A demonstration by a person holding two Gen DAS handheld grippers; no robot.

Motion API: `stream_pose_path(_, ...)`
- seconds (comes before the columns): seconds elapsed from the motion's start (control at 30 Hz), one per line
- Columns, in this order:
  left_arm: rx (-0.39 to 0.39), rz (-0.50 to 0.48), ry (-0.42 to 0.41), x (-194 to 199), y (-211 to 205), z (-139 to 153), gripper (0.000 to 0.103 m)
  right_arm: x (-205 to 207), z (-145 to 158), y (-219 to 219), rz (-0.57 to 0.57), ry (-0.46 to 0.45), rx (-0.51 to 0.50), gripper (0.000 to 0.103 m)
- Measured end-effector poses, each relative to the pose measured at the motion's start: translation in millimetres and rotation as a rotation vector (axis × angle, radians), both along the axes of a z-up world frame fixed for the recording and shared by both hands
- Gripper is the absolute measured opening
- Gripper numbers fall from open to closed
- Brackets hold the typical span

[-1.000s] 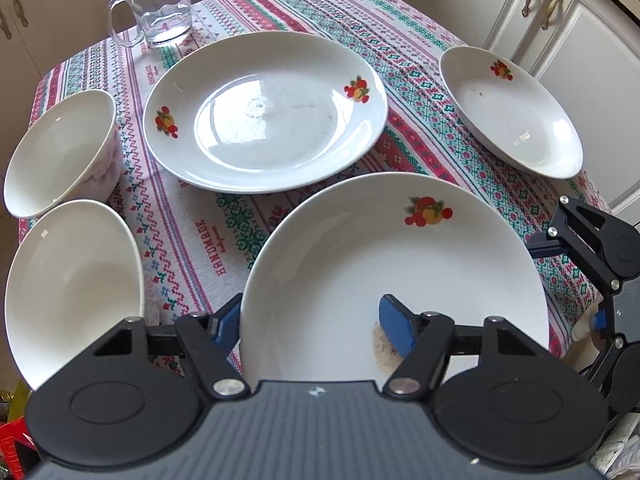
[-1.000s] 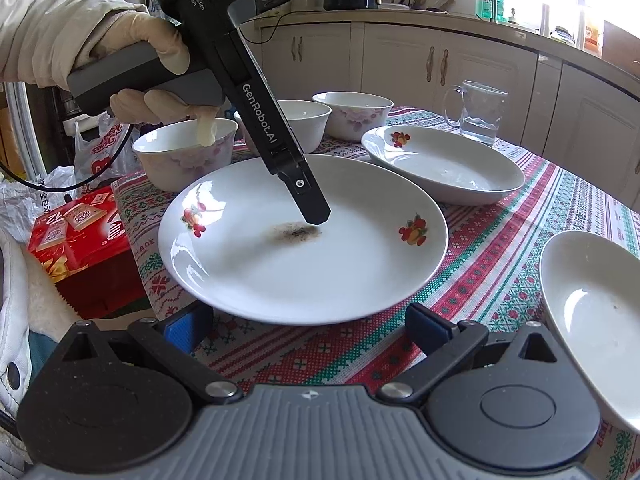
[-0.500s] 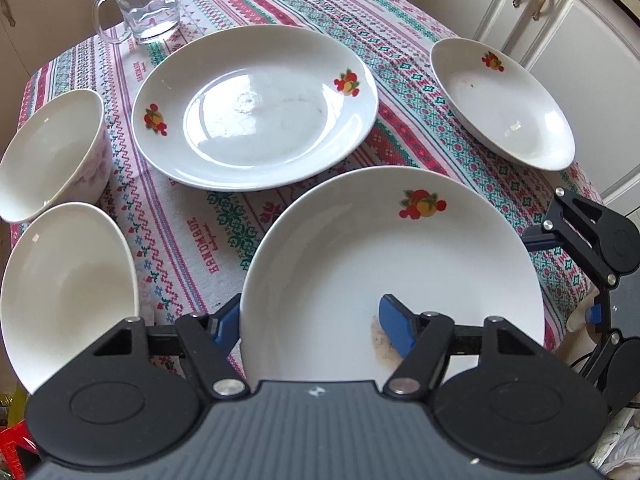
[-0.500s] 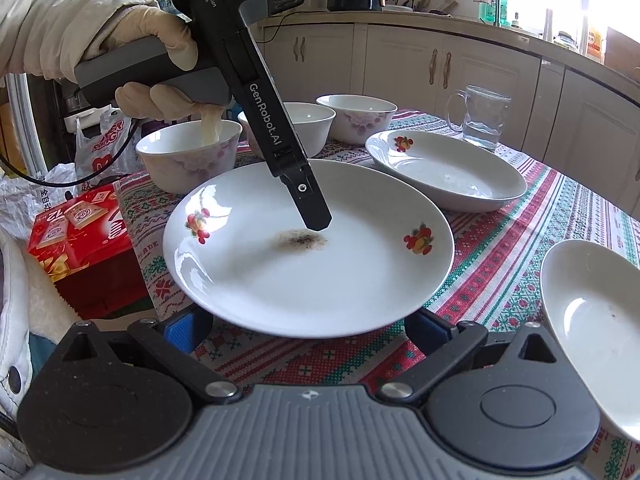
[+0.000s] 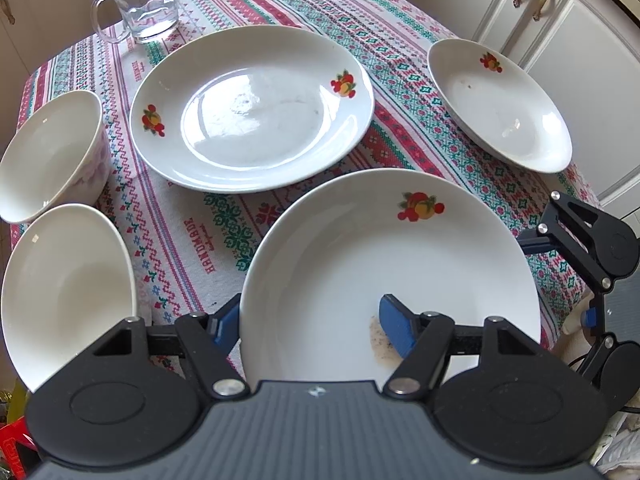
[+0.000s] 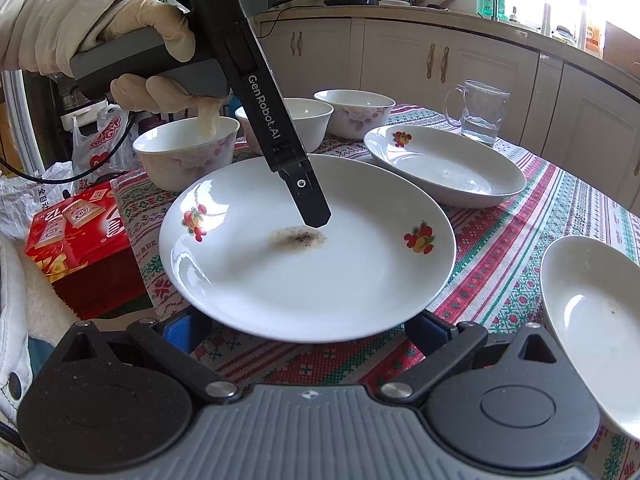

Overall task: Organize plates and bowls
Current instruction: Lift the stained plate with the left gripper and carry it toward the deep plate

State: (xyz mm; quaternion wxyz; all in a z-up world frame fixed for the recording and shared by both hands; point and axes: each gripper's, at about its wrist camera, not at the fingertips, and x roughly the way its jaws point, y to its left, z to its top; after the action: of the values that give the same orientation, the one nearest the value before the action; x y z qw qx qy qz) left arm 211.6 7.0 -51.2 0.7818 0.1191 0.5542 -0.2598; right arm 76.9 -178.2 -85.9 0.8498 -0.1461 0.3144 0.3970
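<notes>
Glossy glazed ceramic plate (image 5: 360,264) (one burnt matt smear); woven cloth tablecloth (image 5: 192,216); clear glass mug (image 5: 144,4).

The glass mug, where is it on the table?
The glass mug stands at the far edge of the table in the left wrist view, just beyond the big plate; in the right wrist view it sits behind that plate.

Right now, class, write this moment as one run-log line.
left tool: shut on stained plate | right tool: open, empty | stage: plate gripped, not yet stacked

Bright window daylight, glare, fisheye edges
</notes>
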Motion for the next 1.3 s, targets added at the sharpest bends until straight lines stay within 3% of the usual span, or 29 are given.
stream_pose_path(0.67, -0.026, 0.018, -0.03, -3.6, -15.4, 20.3, 0.07, 3.5, 20.4, -22.2, 0.022, 0.001, 0.002, 0.103)
stream_pose_path(1.3, -0.06, -0.014, -0.064, 25.9, -74.2, 43.5, 0.07, 26.1, 45.5, -78.6, -0.026, -0.032, 0.004, 0.103)
